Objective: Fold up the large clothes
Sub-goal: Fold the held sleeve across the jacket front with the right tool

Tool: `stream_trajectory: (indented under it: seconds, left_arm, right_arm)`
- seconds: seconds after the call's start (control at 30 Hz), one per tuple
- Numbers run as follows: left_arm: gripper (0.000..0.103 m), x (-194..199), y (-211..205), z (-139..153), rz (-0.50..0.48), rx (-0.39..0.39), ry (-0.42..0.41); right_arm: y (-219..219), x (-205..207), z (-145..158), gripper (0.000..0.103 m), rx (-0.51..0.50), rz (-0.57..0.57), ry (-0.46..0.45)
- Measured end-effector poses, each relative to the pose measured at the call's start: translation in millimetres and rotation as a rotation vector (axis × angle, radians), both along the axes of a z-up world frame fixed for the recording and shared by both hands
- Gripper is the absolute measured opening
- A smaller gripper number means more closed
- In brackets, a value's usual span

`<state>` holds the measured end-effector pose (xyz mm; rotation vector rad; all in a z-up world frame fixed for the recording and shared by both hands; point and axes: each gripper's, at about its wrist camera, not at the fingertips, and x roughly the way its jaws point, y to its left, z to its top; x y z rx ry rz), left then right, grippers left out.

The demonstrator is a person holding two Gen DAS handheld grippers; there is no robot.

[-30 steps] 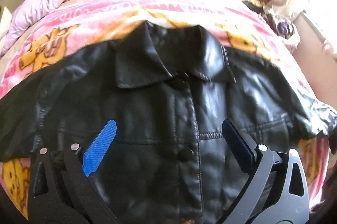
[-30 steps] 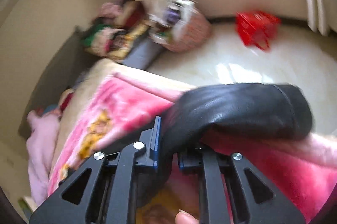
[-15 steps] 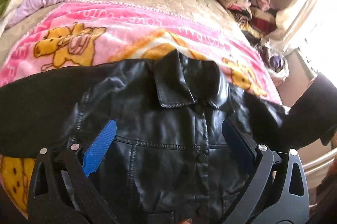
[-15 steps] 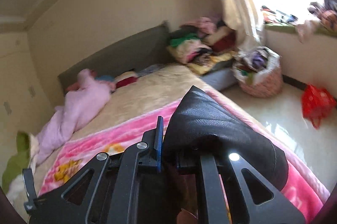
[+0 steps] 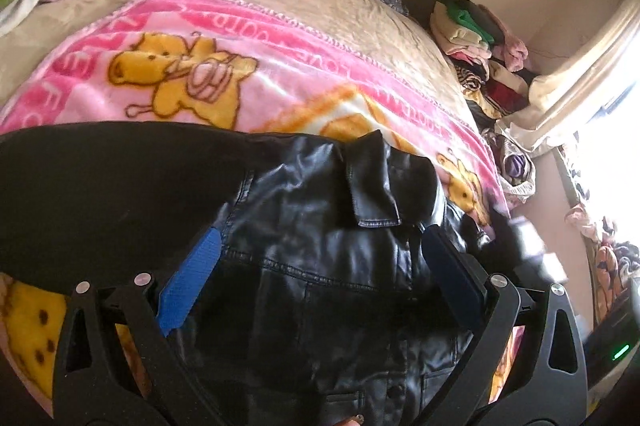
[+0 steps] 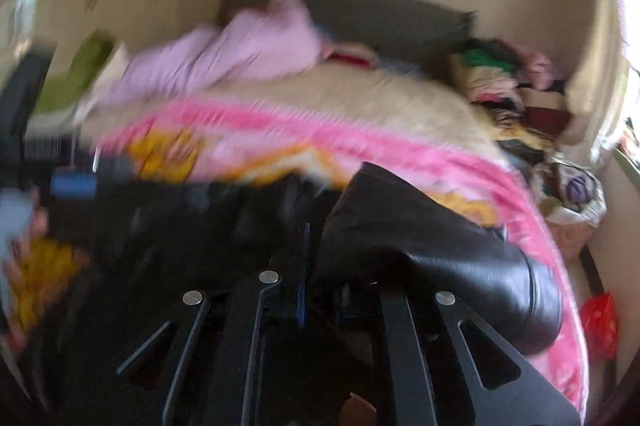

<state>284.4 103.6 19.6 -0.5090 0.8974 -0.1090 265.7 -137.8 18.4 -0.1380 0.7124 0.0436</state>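
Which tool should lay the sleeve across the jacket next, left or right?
Right. The right tool is already shut on the sleeve, lifted over the jacket. The left tool is open, holding nothing.

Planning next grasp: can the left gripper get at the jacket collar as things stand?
Probably yes. The left gripper hangs open over the black jacket, and the collar lies uncovered just ahead of its fingers.
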Motion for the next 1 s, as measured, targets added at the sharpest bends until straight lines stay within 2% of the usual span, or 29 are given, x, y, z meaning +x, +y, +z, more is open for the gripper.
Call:
stream_trajectory:
  seconds: [0.17,0.2,0.23,0.3,0.4,0.43,0.53,0.57,0.6,0.63,0.73,0.87,1.0]
  left_arm:
    - [0.094,0.0,2.7,-12.2,-0.020,-0.040,0.031]
    - [0.094,1.0,2.5,-14.9,-0.022,-0.046,0.040]
    - [0.094,2.0,2.7,-16.3,-0.023,-0.047,0.045]
    - [0.094,2.6,1.8,-19.5,-0.023,-0.049,0.055]
    - [0.094,3.0,-3.5,-22.7,-0.036,-0.051,0.067]
    - [0.094,3.6,-6.0,-24.2,-0.042,-0.051,0.070]
    - [0.094,3.4,-15.0,-26.4,-0.076,-0.054,0.088]
    - [0.094,2.8,-18.2,-26.7,-0.096,-0.064,0.097]
    - [0.094,0.5,-21.2,-25.0,-0.124,-0.091,0.100]
    - [0.094,-1.4,-21.8,-22.7,-0.138,-0.109,0.092]
    - [0.094,-7.9,-15.6,-12.9,-0.140,-0.115,0.054]
    - [0.094,-10.8,15.0,-4.8,-0.055,-0.138,0.025]
    - [0.094,-15.1,47.7,0.5,0.005,-0.218,0.005]
  right_arm:
    - [27.7,4.6,-51.8,0.010,0.035,0.002,0.131]
    - [27.9,3.9,-60.7,0.022,0.058,-0.009,0.159]
    - [24.4,1.6,-69.8,0.048,0.096,-0.034,0.194]
    - [6.1,-11.3,-79.5,0.085,0.212,-0.111,0.228]
    - [-23.1,-31.0,-82.4,0.084,0.422,-0.203,0.220]
    - [-39.5,-40.3,-80.8,0.084,0.532,-0.245,0.194]
    - [-77.6,-53.1,-78.7,0.085,0.773,-0.363,0.129]
    - [-87.2,-54.1,-78.9,0.084,0.817,-0.425,0.116]
    - [-92.4,-53.9,-78.1,0.063,0.831,-0.460,0.105]
    - [-96.0,-50.8,-73.5,0.036,0.820,-0.481,0.089]
    - [-82.5,-45.1,-49.0,0.024,0.738,-0.429,0.037]
    - [-43.4,-39.2,-4.9,0.023,0.625,-0.274,-0.047]
    - [8.1,-21.8,19.0,0.026,0.494,-0.141,-0.062]
